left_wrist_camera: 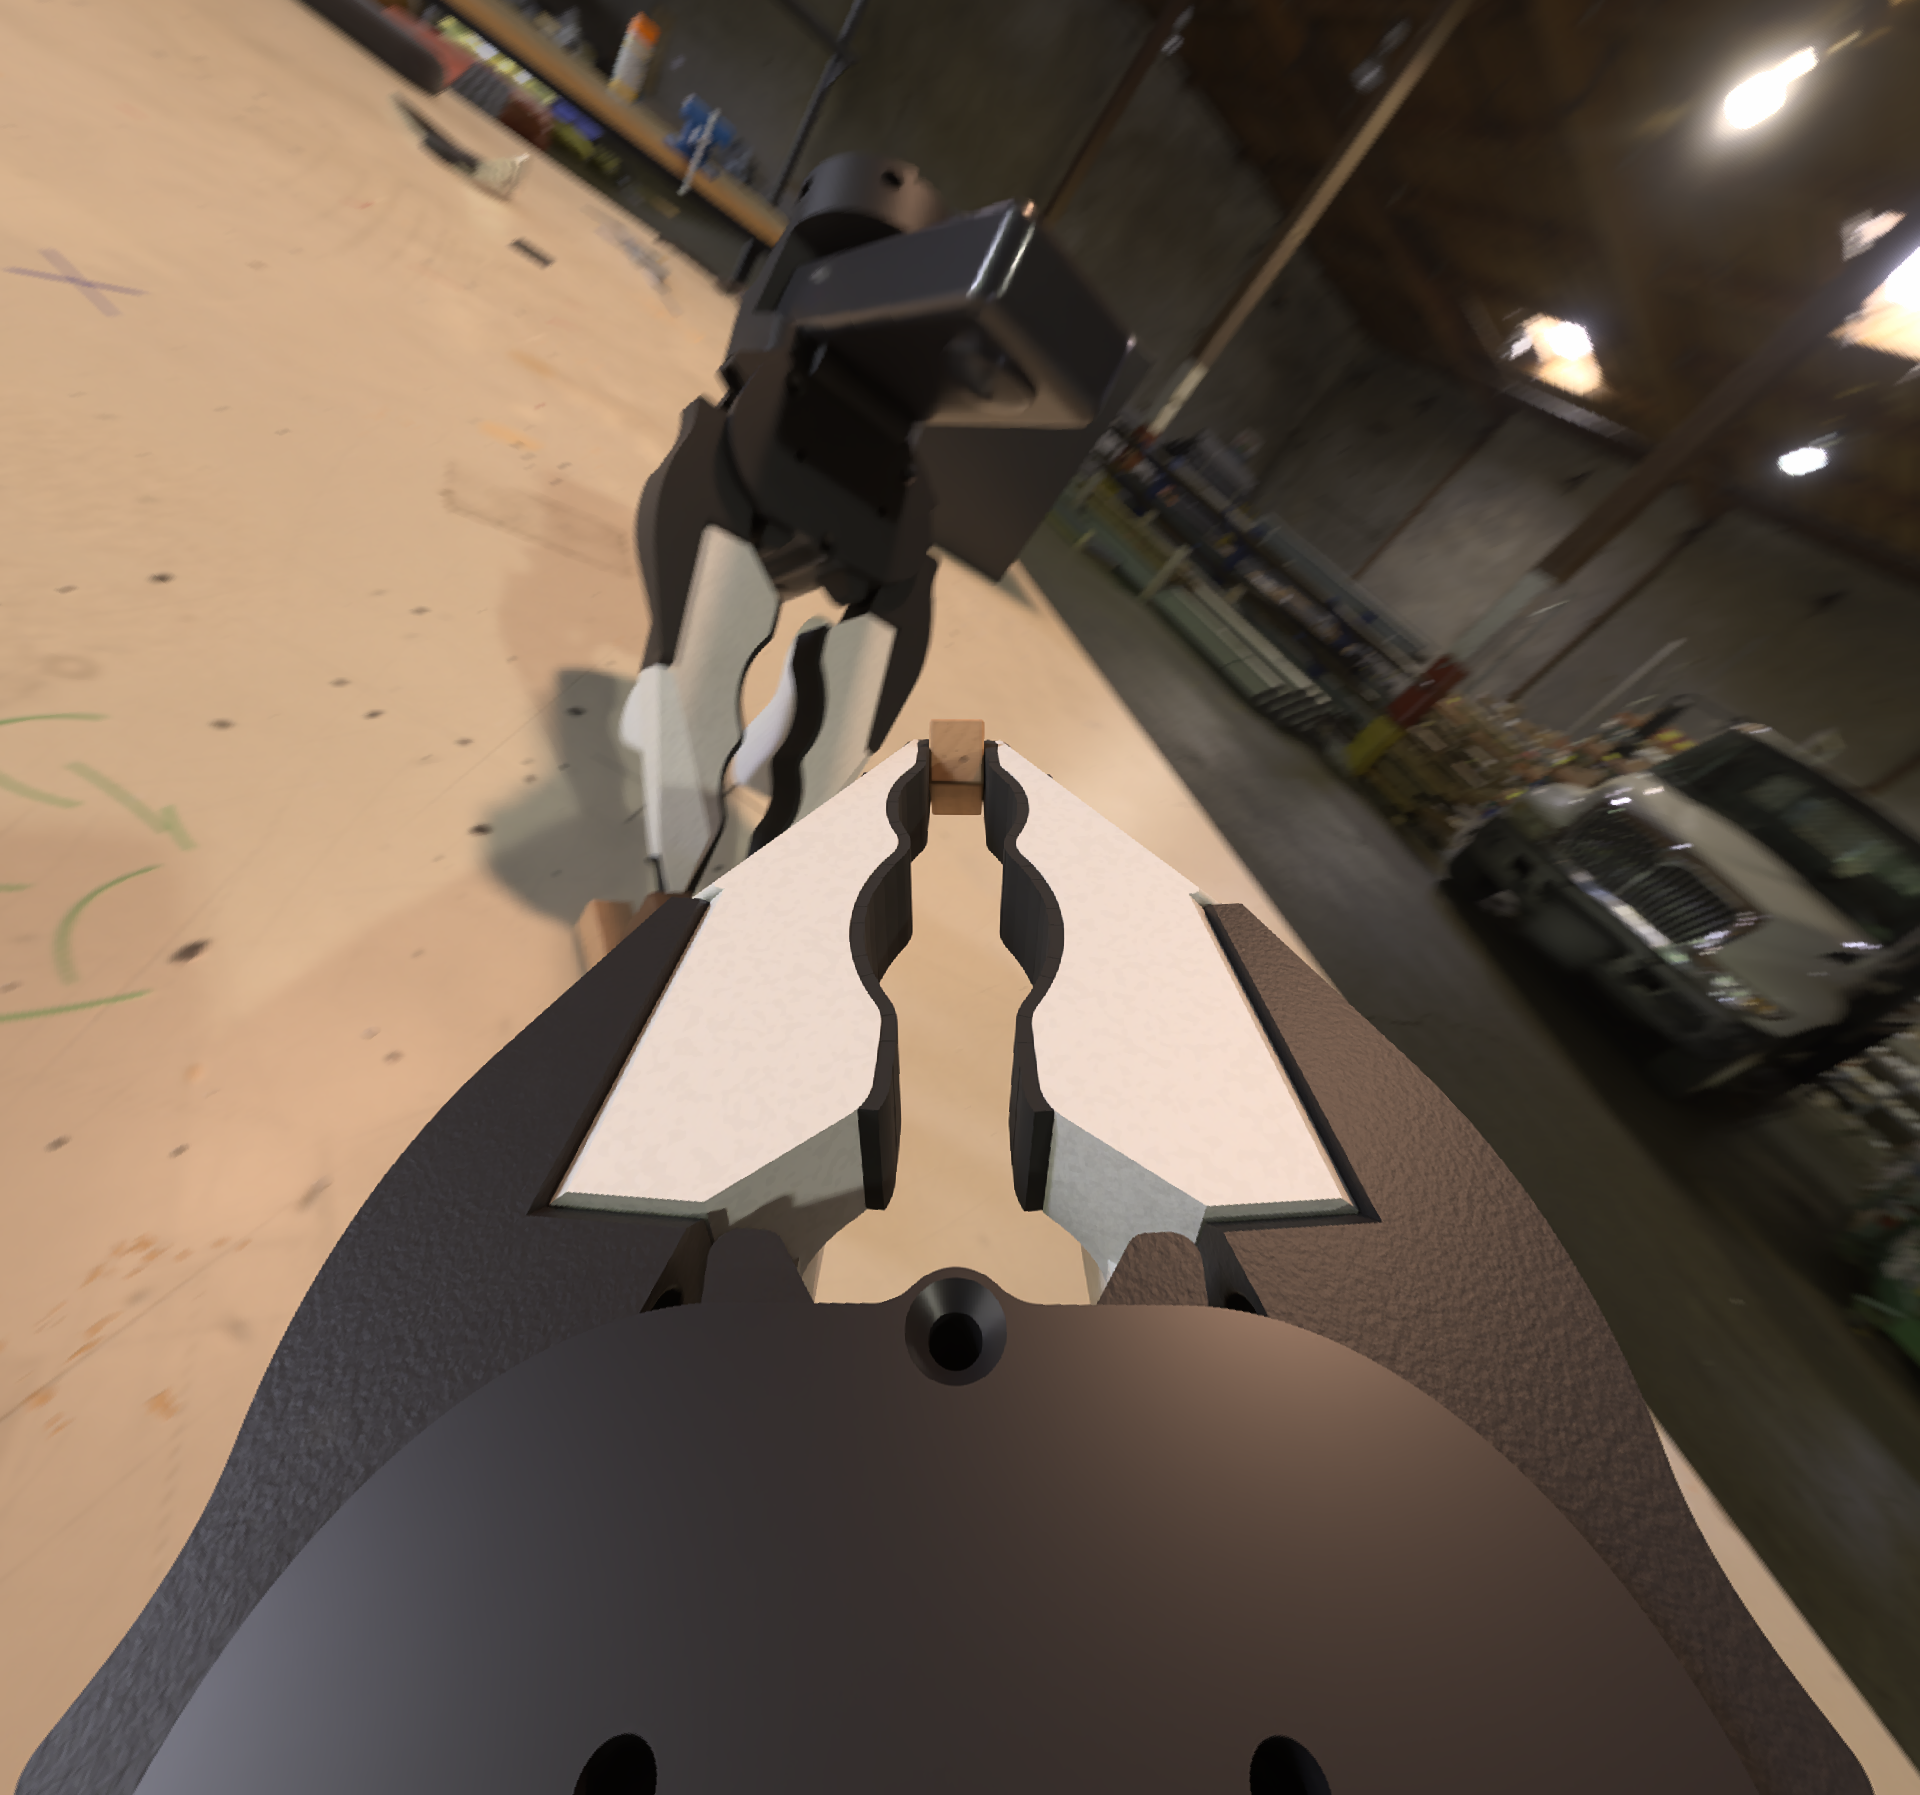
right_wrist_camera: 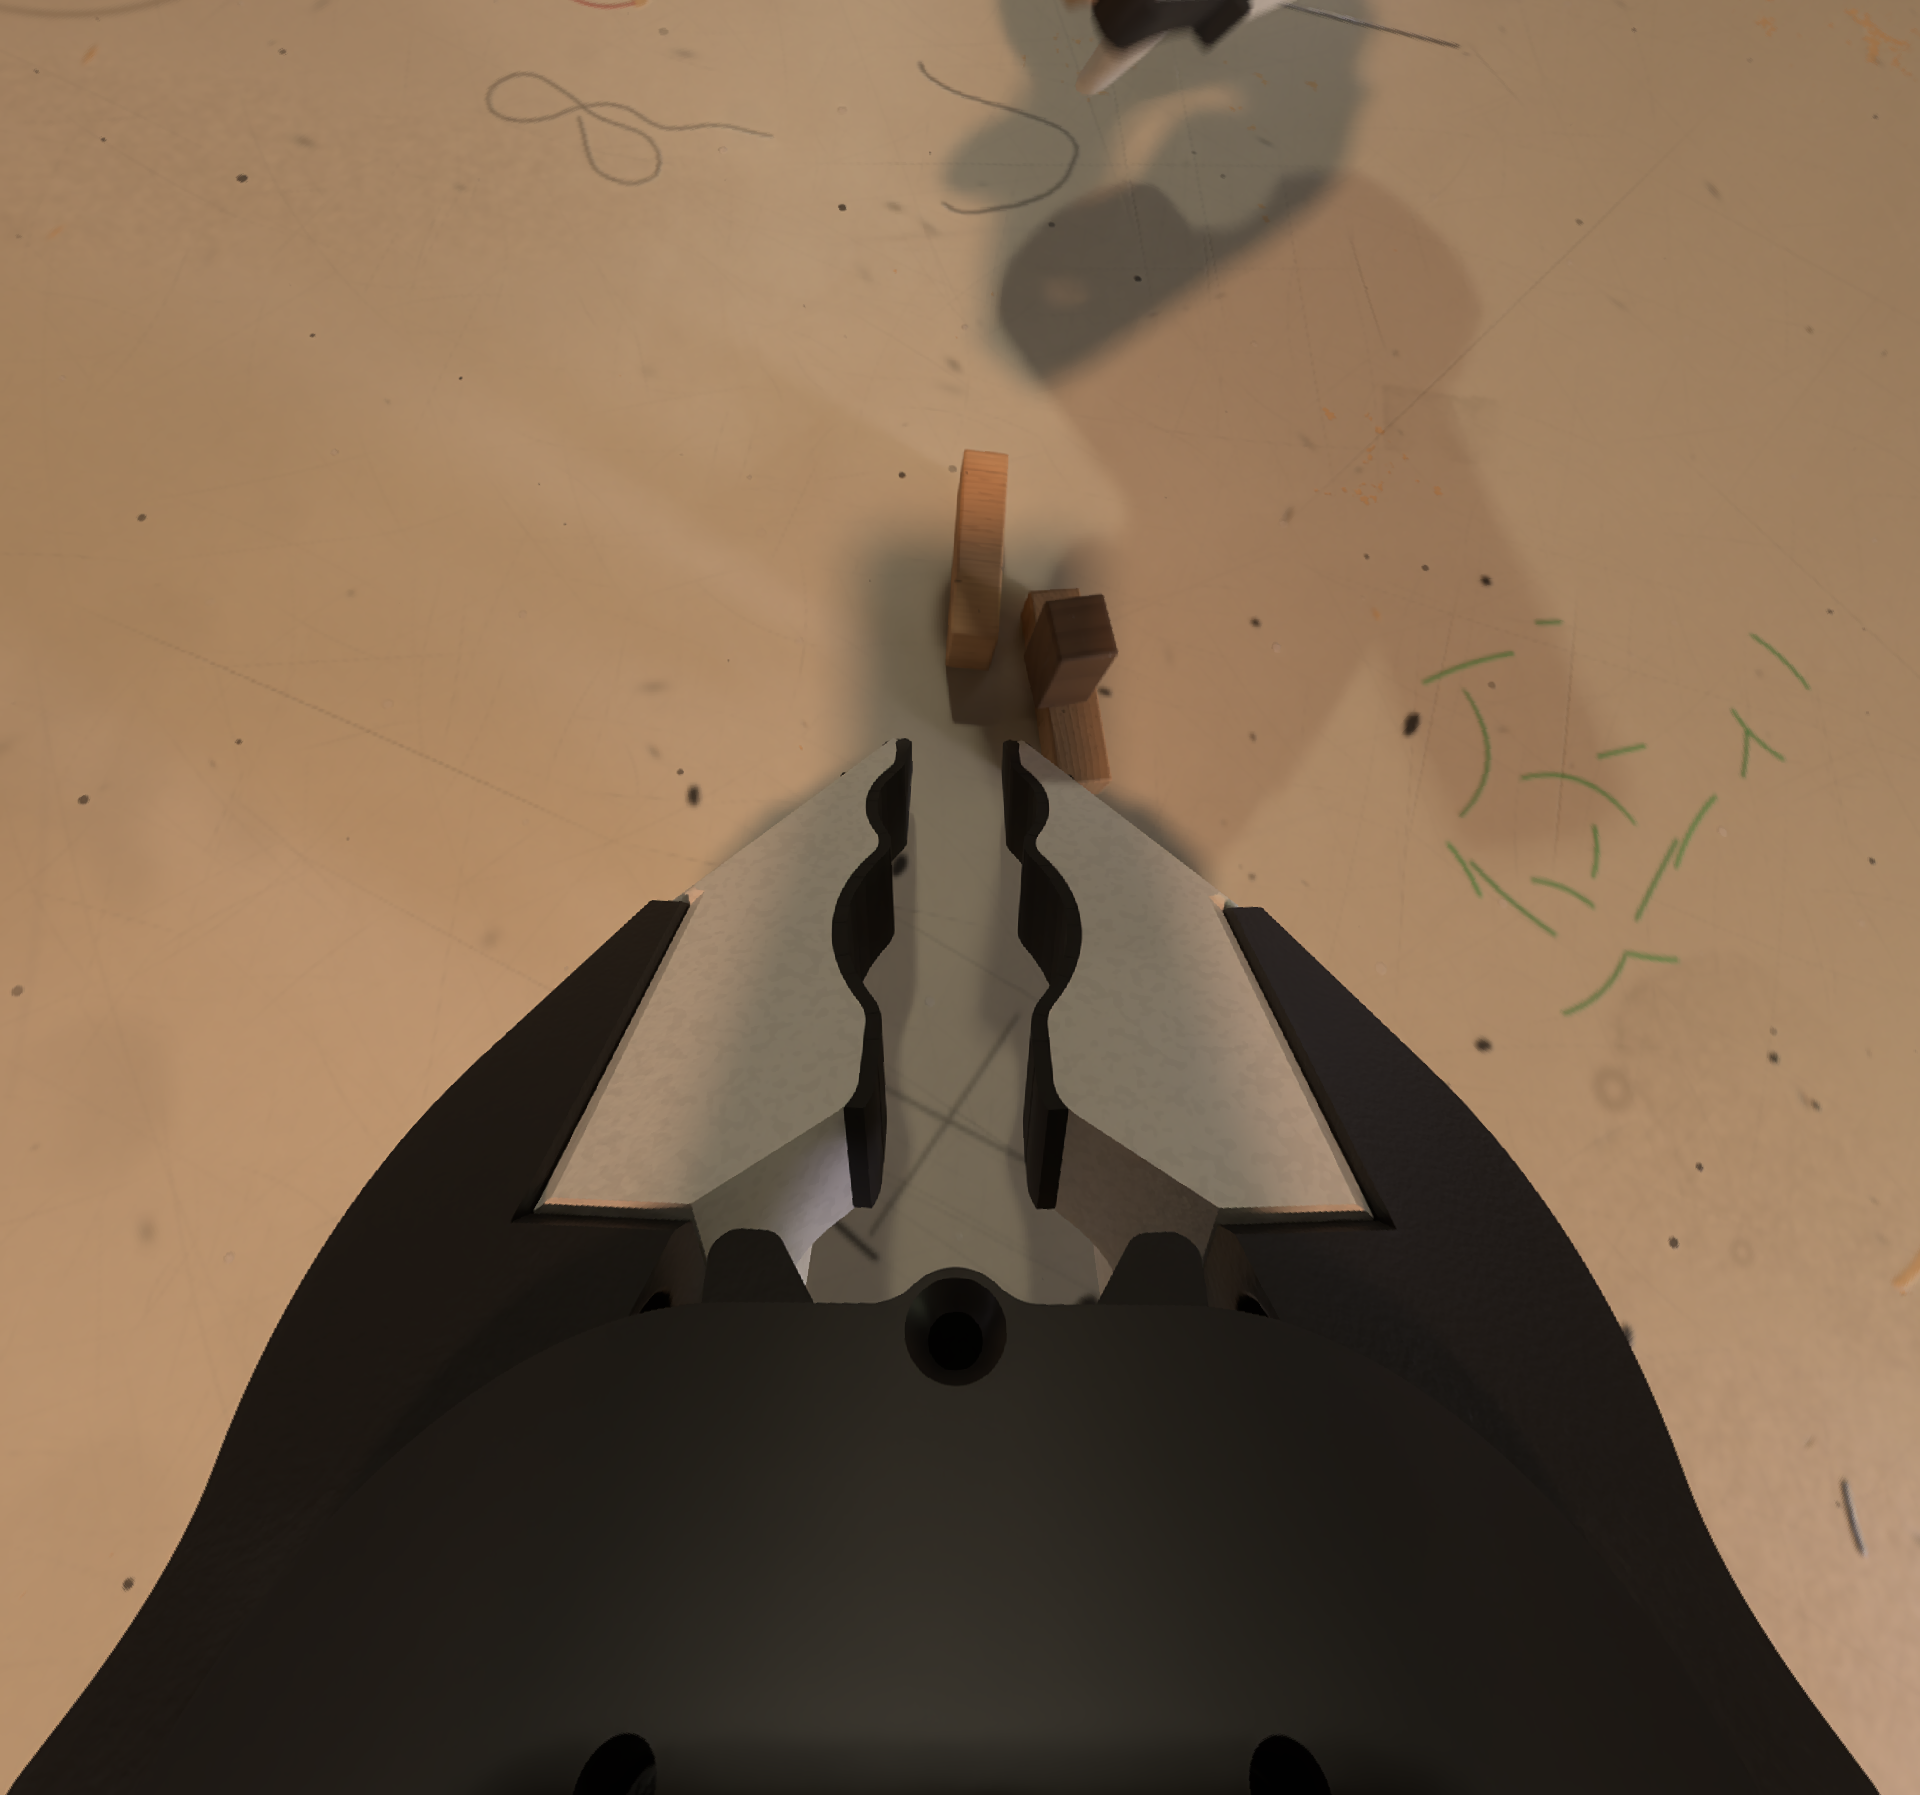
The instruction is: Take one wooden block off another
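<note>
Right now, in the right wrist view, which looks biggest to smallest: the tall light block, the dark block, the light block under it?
1. Tall light block.
2. Dark block.
3. Light block under it; partly hidden, so its rank against the dark one is unsure.

A small block (right_wrist_camera: 1070,649) sits on another block (right_wrist_camera: 1081,743) (right of a third block (right_wrist_camera: 979,571)).

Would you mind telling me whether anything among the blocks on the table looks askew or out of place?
Yes: the dark block sits crooked across a light block, overhanging it. Beside them a pale curved block stands on edge. The left gripper holds another block aloft.
</note>
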`<state>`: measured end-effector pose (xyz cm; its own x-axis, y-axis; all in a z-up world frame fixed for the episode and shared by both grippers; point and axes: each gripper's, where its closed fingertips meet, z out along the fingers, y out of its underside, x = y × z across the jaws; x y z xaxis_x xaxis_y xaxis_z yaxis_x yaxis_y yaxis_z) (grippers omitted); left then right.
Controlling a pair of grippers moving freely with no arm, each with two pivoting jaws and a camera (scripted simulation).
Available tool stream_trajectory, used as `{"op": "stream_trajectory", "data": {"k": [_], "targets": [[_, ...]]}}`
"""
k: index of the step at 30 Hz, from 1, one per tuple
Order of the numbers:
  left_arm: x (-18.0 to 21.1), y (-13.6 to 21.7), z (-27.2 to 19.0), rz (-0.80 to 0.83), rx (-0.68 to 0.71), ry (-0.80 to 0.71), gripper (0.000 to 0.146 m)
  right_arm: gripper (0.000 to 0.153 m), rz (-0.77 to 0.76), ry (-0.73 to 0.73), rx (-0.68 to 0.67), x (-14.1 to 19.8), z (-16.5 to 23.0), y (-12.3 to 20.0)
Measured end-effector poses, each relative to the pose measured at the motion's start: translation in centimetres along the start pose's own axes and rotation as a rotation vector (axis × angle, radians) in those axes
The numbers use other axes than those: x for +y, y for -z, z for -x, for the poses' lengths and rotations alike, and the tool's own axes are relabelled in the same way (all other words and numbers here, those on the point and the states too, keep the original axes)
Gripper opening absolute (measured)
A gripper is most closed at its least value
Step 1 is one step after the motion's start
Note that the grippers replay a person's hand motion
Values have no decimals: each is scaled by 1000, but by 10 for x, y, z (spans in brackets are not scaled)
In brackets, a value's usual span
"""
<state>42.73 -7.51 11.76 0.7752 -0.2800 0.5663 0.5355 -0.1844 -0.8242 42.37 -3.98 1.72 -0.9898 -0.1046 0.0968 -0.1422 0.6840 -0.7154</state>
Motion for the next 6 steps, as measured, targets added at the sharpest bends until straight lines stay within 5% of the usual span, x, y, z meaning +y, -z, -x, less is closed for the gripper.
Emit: {"op": "stream_trajectory", "data": {"k": [6], "targets": [[-13,3,-18,-106,159,68,9,23,10,-2,14,0,-1,-5]]}}
